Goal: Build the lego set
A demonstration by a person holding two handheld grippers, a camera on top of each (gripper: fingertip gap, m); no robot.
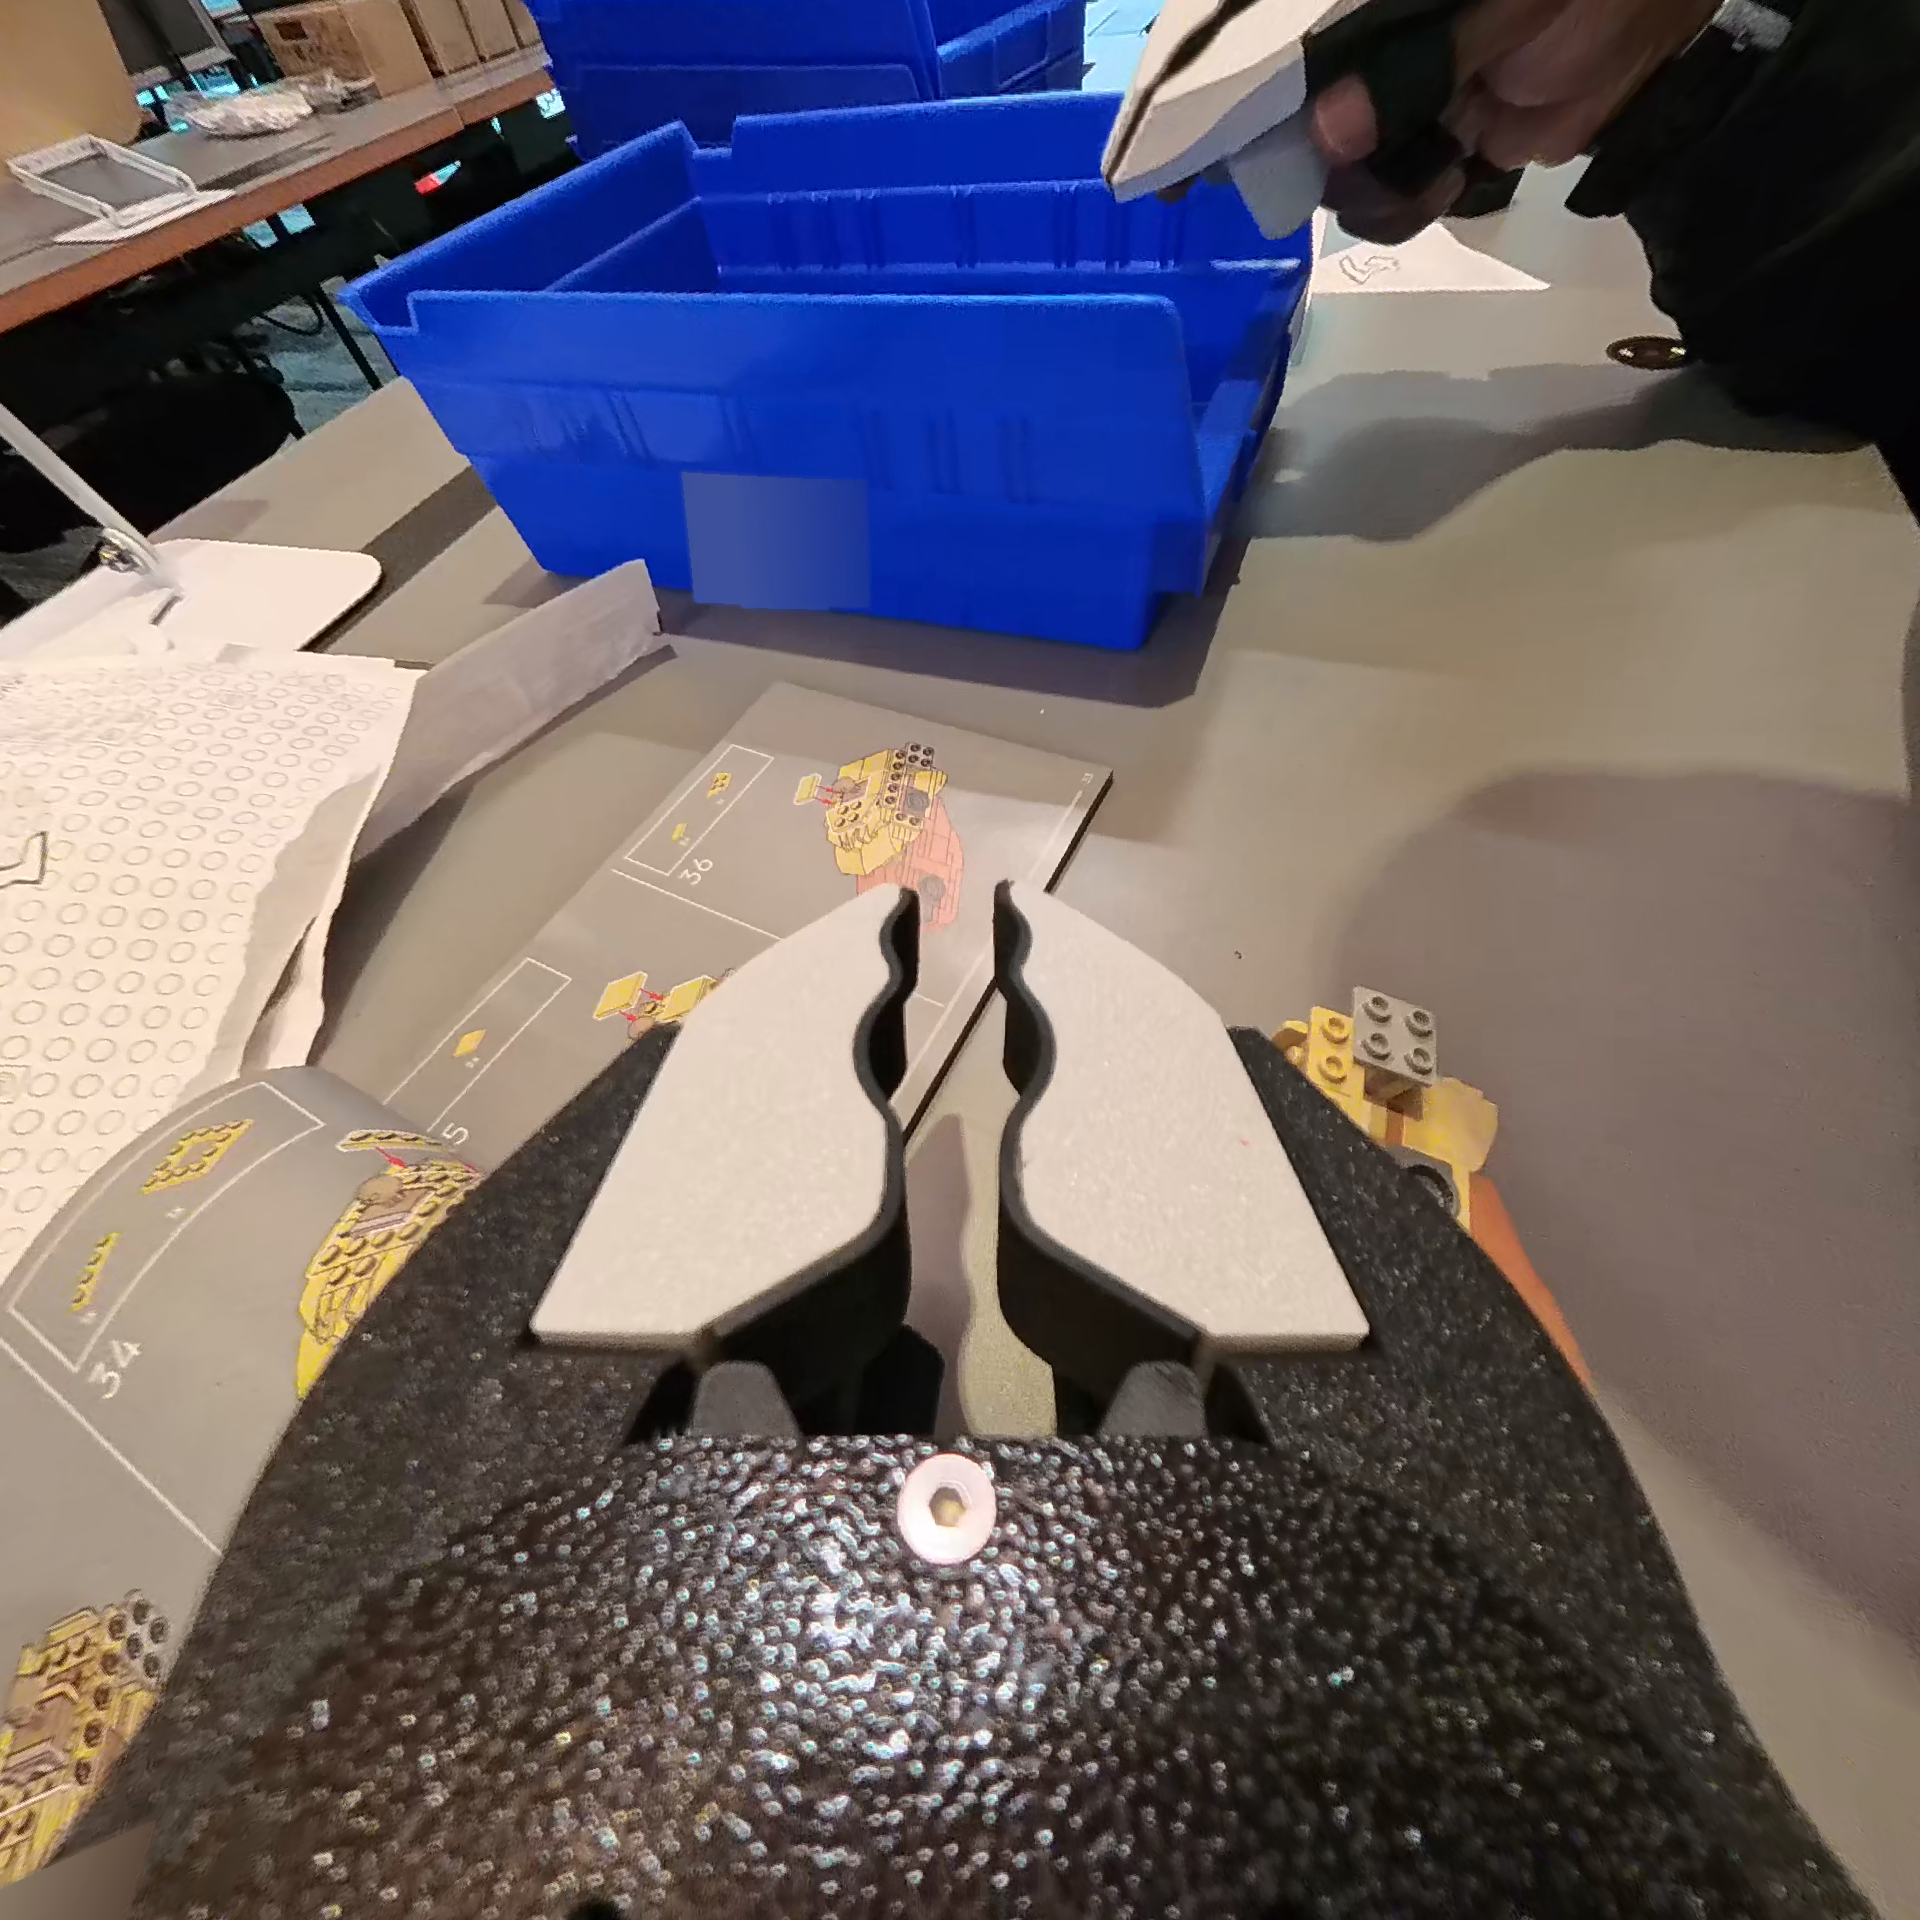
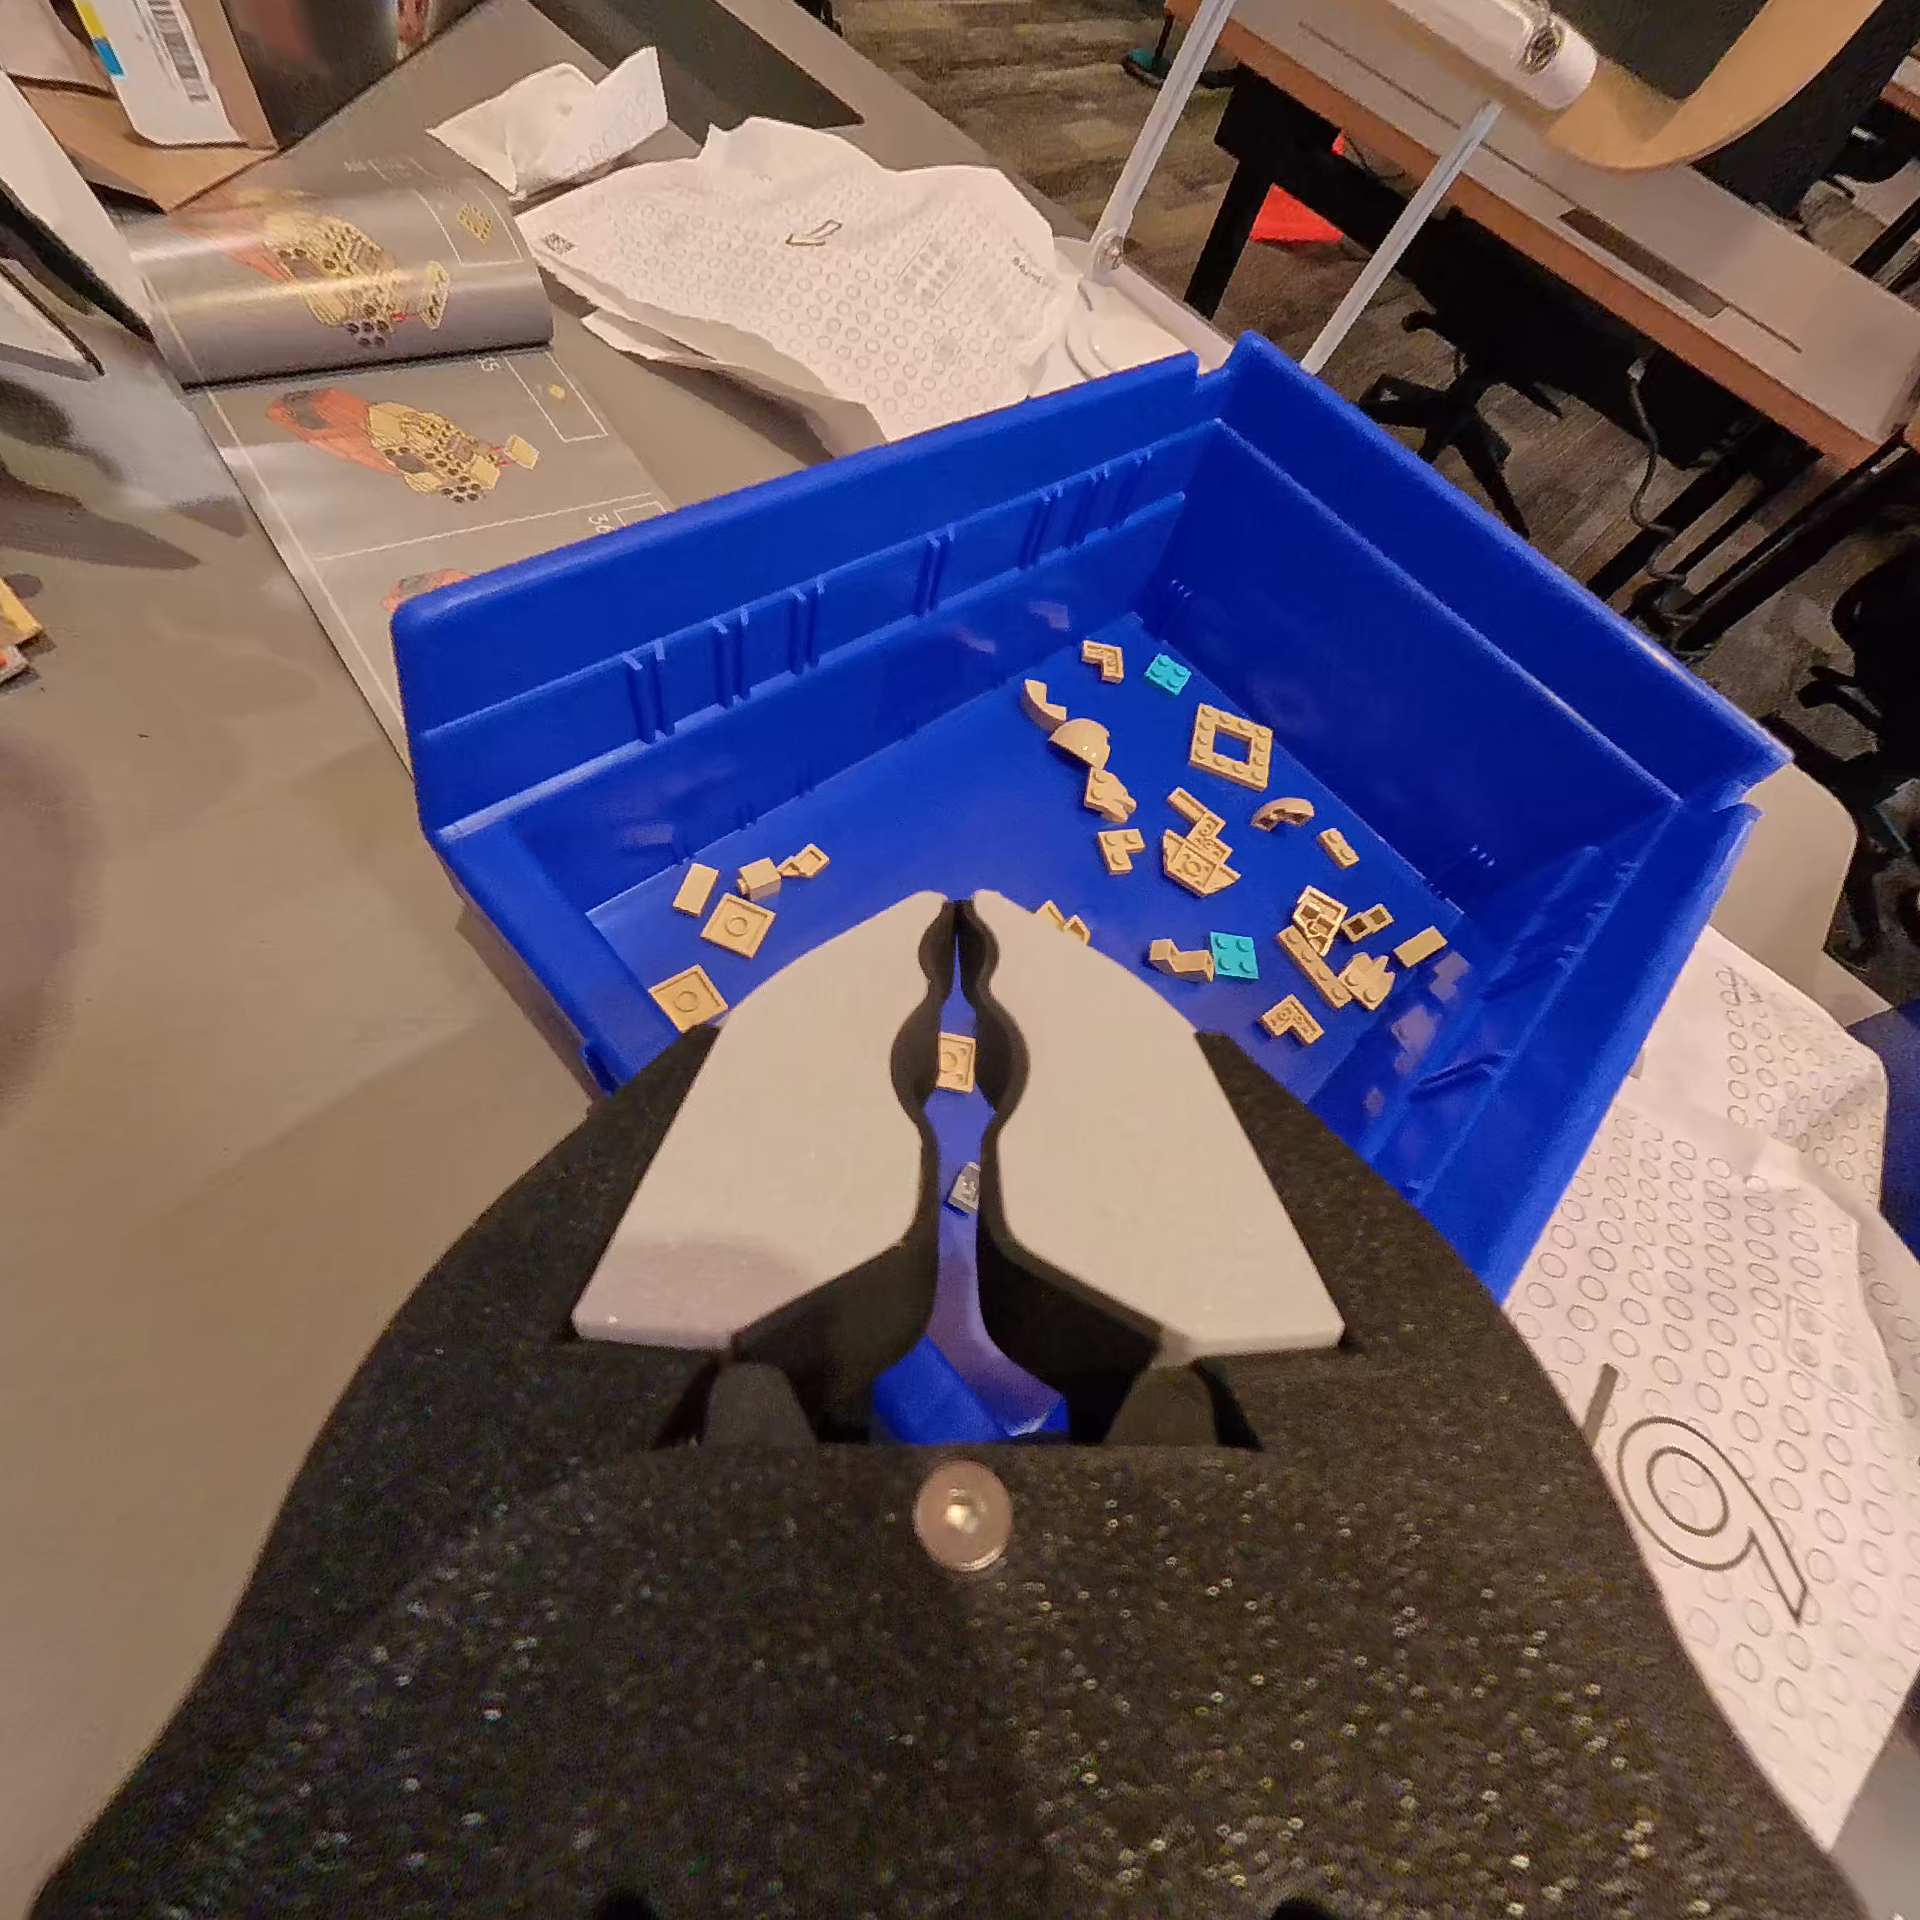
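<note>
Both grippers empty; right one poised over the parts bin, left one over the instruction booklet.

Left gripper (image 1: 956, 904) low over the grey table (image 1: 1507, 883), fingers a little apart with a narrow gap at the tips, nothing between them. Partly built yellow lego model (image 1: 1382, 1091) with a grey stud plate on top sits on the table just to its right, partly hidden behind the gripper body. Open instruction booklet (image 1: 665, 883) lies under and ahead of the tips. Crumpled white parts bags (image 1: 156, 831) to the left. Beyond, blue bin (image 2: 727, 665) holds scattered tan lego pieces (image 2: 1231, 745) and two teal ones (image 2: 1234, 954). Right gripper (image 2: 958, 906) hangs above the bin's near edge, fingertips almost pressed together, gripping nothing.
</note>
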